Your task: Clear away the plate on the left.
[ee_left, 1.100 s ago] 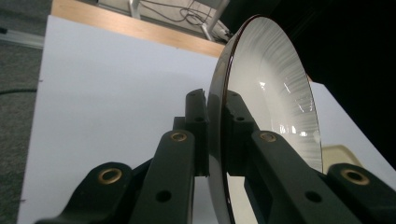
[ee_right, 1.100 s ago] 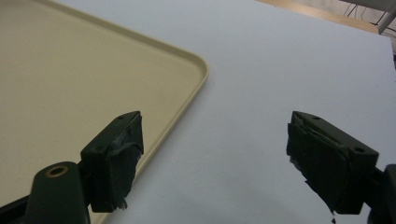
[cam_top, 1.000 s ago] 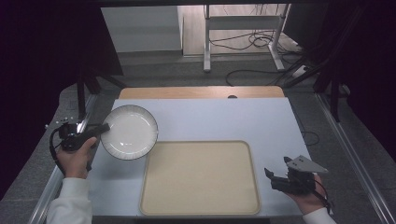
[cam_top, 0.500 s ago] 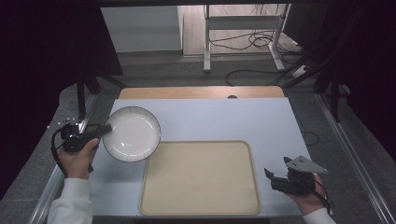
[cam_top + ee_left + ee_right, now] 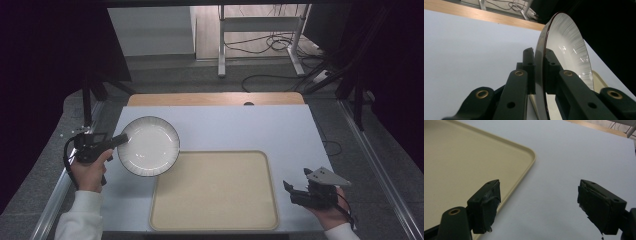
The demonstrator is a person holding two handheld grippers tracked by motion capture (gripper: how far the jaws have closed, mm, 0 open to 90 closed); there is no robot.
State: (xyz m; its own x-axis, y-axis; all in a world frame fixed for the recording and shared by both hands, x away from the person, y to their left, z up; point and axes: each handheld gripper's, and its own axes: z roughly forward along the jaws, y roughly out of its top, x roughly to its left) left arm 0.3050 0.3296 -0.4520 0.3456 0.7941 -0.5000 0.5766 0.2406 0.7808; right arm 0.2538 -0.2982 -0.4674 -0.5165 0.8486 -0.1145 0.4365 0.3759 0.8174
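Plate point(image 5: 149, 146) rim clamped between left gripper point(image 5: 538, 72) jaws; right gripper point(image 5: 539, 205) jaws spread, empty.

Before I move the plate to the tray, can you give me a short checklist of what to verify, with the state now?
1. Left gripper shut on the round white dark-rimmed plate: ok; fingers clamp its rim.
2. Plate clear of the table: cannot tell.
3. Beige rectangular plastic tray empty: ok.
4. Right gripper off the tray: ok; open, beside the tray's right edge.
5. Grip firmness: cannot tell.
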